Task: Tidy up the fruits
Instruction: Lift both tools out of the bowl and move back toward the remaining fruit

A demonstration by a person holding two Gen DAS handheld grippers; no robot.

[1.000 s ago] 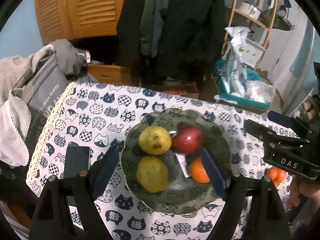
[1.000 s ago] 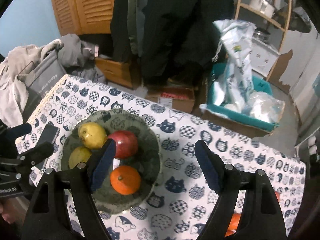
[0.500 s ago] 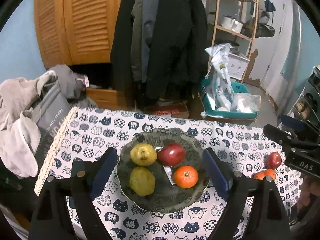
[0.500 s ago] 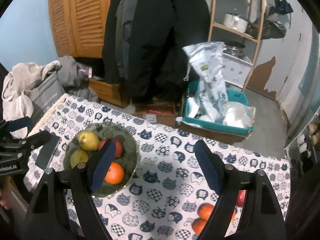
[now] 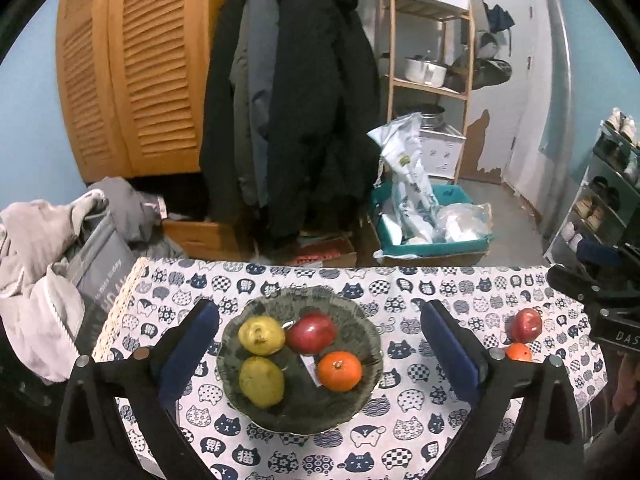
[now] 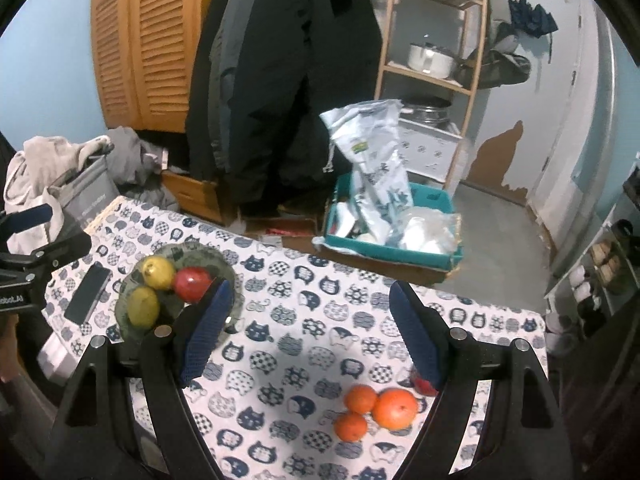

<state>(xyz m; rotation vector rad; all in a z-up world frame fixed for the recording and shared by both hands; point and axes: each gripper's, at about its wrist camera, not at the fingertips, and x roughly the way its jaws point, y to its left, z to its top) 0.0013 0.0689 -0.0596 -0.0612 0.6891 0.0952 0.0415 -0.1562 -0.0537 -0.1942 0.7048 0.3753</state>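
Observation:
A dark patterned plate (image 5: 362,330) (image 6: 224,266) on the cat-print tablecloth holds two yellow pears (image 5: 261,335) (image 5: 261,381), a red apple (image 5: 311,332) and an orange (image 5: 339,371). My left gripper (image 5: 318,350) hangs above the plate with its jaws opening and nothing between them. My right gripper (image 6: 310,326) stands open and empty over bare cloth right of the plate. Three oranges (image 6: 394,408) (image 6: 361,399) (image 6: 351,426) lie loose near the front right, with a second red apple (image 5: 527,325) by them, mostly hidden behind the right finger in the right wrist view.
A black phone (image 6: 88,294) lies left of the plate. A grey bag and clothes (image 5: 52,264) pile at the table's left end. Beyond the far edge stand dark coats (image 5: 292,100), a teal bin of bags (image 5: 428,232) and a wooden shelf (image 5: 430,40).
Both grippers rose and drew back, so the plate looks smaller and the whole table shows. The left jaws spread wider. The loose oranges and second apple came into view.

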